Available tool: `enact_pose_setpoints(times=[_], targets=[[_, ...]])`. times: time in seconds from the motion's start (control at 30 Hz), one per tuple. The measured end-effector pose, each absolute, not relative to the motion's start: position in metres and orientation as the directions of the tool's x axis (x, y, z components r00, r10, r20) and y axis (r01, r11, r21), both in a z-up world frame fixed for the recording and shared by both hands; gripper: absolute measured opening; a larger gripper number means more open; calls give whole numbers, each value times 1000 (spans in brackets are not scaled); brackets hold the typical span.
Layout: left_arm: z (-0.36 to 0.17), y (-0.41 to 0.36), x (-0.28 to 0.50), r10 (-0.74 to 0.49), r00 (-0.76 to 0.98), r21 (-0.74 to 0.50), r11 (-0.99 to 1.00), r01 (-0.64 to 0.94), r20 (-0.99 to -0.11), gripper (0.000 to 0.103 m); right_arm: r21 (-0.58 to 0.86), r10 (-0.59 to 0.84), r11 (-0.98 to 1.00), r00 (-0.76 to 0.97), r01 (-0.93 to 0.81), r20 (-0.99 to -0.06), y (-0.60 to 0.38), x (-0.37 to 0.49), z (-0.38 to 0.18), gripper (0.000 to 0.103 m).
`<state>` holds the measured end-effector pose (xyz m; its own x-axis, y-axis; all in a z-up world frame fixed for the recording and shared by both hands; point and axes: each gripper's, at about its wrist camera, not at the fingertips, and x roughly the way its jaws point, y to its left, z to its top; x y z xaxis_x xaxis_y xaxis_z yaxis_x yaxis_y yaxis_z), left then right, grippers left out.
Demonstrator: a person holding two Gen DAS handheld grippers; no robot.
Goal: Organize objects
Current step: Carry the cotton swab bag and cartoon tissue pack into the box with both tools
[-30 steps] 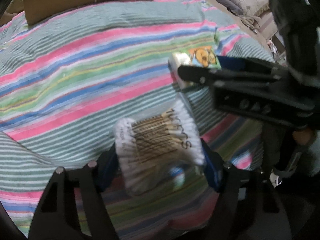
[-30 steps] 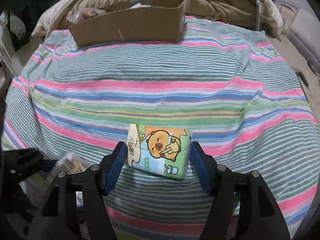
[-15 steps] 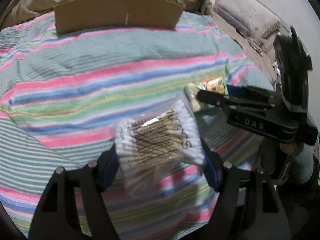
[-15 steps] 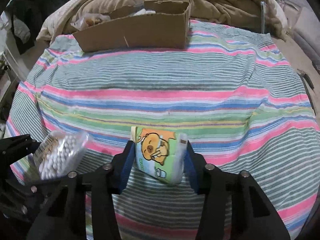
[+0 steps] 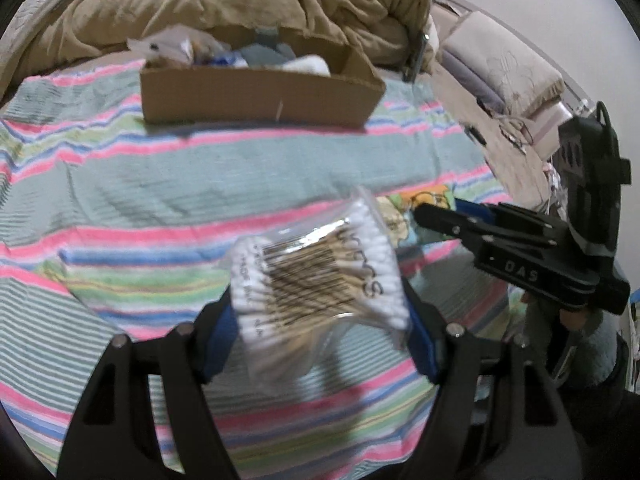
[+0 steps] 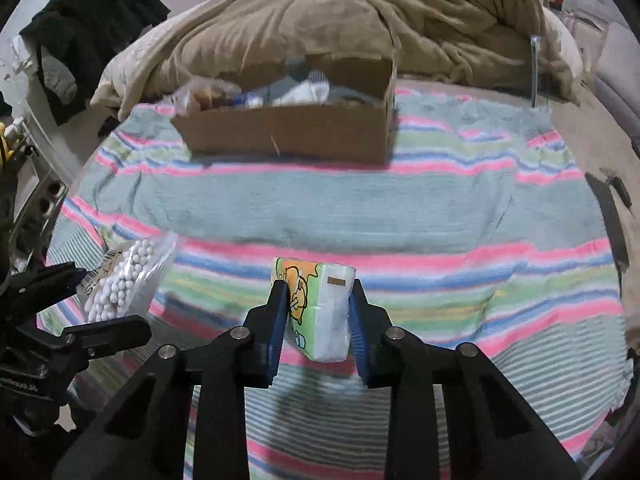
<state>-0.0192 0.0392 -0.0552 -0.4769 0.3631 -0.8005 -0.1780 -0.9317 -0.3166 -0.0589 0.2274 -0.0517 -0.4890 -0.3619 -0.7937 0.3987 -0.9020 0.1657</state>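
My left gripper (image 5: pixel 320 320) is shut on a clear bag of cotton swabs (image 5: pixel 316 276) and holds it above the striped blanket (image 5: pixel 160 208). The bag also shows in the right wrist view (image 6: pixel 124 276), at the left. My right gripper (image 6: pixel 318 312) is shut on a tissue pack with a cartoon bear (image 6: pixel 316 304), lifted off the blanket and turned on edge. In the left wrist view the right gripper (image 5: pixel 440 216) is to the right, with the tissue pack (image 5: pixel 420 204) partly hidden behind the swab bag. A cardboard box (image 6: pixel 288 128) with several items inside stands at the far side of the blanket.
A brown quilt (image 6: pixel 360 20) is heaped behind the box. Dark clothes (image 6: pixel 92 28) hang at the far left. Pillows (image 5: pixel 512 76) and small clutter lie to the right of the blanket. A thin upright post (image 6: pixel 534 72) stands at the back right.
Both grippers have risen and tilted toward the box, which now shows its contents. The right gripper closed on the tissue pack, lifted it and turned it on edge. The left still holds the swab bag.
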Motion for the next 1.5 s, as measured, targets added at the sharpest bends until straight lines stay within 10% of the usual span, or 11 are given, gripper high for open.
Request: enact_pose_setpoints(times=[1.5], targets=[[-11,13,-204,239,-624,-223,-969,-106,-744,73,197,-427,-882,-553,428,-715,210,-237,-3,31]])
